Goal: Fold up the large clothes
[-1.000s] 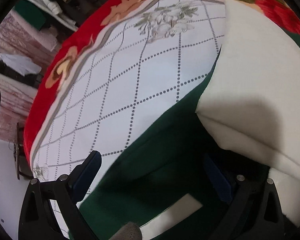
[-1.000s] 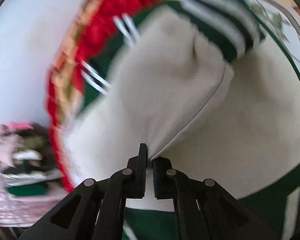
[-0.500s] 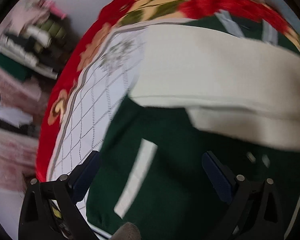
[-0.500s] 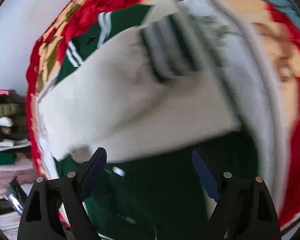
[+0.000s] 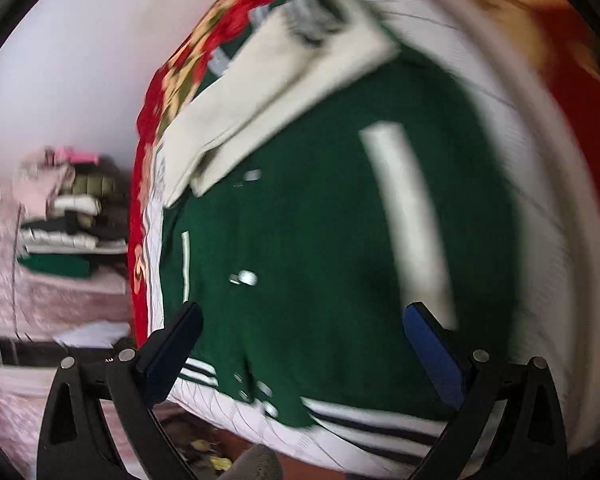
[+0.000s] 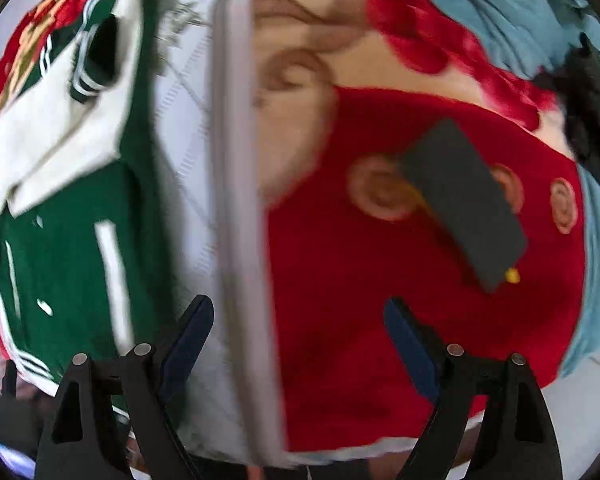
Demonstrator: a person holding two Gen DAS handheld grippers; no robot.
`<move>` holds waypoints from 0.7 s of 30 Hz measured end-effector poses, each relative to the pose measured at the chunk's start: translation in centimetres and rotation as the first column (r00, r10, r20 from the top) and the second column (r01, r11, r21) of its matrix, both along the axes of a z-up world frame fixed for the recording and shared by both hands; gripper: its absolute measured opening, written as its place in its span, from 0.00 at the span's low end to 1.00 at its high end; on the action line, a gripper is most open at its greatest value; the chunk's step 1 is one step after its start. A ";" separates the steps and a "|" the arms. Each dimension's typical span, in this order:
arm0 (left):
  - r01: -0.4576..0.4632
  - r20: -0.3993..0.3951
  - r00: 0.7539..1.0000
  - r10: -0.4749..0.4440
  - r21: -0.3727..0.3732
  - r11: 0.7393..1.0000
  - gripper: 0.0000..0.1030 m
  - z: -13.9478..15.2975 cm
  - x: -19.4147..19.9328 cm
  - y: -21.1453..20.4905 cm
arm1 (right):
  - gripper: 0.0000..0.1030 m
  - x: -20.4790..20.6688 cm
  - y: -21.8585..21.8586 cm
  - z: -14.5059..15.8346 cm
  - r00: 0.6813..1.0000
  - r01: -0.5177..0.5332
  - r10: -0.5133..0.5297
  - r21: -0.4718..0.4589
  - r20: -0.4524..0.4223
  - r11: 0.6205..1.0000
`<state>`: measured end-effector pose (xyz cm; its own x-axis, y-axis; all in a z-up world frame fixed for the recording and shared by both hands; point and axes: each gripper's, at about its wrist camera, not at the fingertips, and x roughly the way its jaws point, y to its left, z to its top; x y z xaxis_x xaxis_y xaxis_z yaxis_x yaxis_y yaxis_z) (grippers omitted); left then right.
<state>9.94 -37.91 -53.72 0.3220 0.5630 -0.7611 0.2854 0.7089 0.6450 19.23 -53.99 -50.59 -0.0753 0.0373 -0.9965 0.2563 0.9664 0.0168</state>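
Currently both spread wide, holding nothing: left gripper (image 5: 302, 344) hovers directly over the green jacket (image 5: 320, 240), its cream sleeve (image 5: 268, 92) folded across ahead. Right gripper (image 6: 298, 334) sits over the red blanket (image 6: 360, 300), jacket off to its left, dark pad (image 6: 464, 200) ahead-right.

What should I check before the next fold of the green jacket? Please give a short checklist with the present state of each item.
1. Left claw open and holding nothing: ok.
2. Right claw open and holding nothing: ok.
3. Cream sleeve folded across the chest of the green jacket: ok.
4. Striped hem lying flat at the near edge: ok, though the picture is blurred.
5. Jacket body free of wrinkles: cannot tell, motion blur.
6. Right claw aimed at the jacket: not ok; it faces the red blanket, and a dark flat object lies there.
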 end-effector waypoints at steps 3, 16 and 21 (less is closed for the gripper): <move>0.031 -0.034 0.999 -0.030 0.019 0.999 1.00 -2.0 -2.0 -3.3 | 0.86 -1.9 -2.9 -0.4 0.999 -0.029 0.029 -0.017 -0.025 0.999; -0.166 0.015 0.986 0.168 0.262 0.951 1.00 -8.1 3.6 1.3 | 0.86 -3.5 -8.2 -3.1 1.000 -0.005 0.006 0.043 -0.028 0.999; -0.243 0.087 0.970 0.228 0.255 0.936 1.00 -5.7 5.3 2.7 | 0.86 -0.7 -7.5 -3.8 1.000 -0.021 0.019 0.133 0.017 0.991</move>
<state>15.22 -35.20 -59.40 0.1928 0.8049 -0.5612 0.0897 0.5551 0.8270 18.55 -61.45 -54.41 -0.0622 0.1680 -0.9838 0.2361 0.9602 0.1491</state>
